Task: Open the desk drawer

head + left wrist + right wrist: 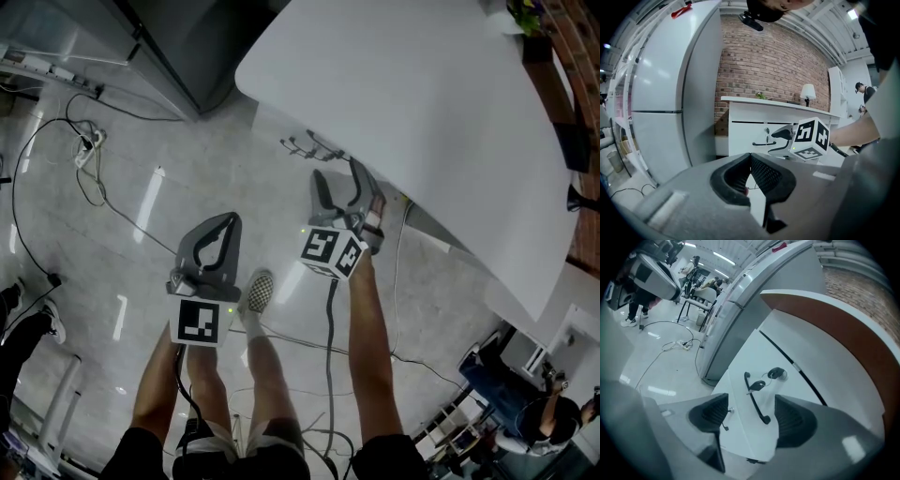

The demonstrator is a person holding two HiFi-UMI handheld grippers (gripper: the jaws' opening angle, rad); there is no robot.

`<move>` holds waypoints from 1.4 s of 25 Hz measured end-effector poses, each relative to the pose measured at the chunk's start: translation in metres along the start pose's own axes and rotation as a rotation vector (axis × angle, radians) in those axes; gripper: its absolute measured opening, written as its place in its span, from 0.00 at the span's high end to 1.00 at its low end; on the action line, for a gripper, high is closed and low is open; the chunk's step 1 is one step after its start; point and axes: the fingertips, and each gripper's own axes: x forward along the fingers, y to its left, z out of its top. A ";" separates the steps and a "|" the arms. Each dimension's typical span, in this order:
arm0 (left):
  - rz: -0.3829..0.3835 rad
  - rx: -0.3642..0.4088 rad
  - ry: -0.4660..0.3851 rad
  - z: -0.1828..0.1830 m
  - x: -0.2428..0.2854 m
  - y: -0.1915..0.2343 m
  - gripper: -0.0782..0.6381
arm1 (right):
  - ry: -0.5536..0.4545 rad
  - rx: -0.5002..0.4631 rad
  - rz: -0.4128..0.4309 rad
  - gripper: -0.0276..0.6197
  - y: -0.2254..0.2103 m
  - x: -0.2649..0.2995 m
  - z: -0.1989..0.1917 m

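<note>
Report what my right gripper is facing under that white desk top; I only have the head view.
Observer: The right gripper has its jaws wide apart. The black curved bar handle on the white desk drawer front shows between them, not yet touched.
Operator: Name anything near that handle.
Observer: A black-headed key sits in the lock beside it, with a second key hanging from its ring.
Operator: Give me the left gripper.
Observer: The left gripper is shut on nothing and stands back from the desk.
</note>
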 end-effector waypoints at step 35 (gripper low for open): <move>0.021 -0.055 0.036 -0.032 0.000 0.025 0.88 | 0.132 -0.246 0.044 0.59 0.021 0.033 -0.010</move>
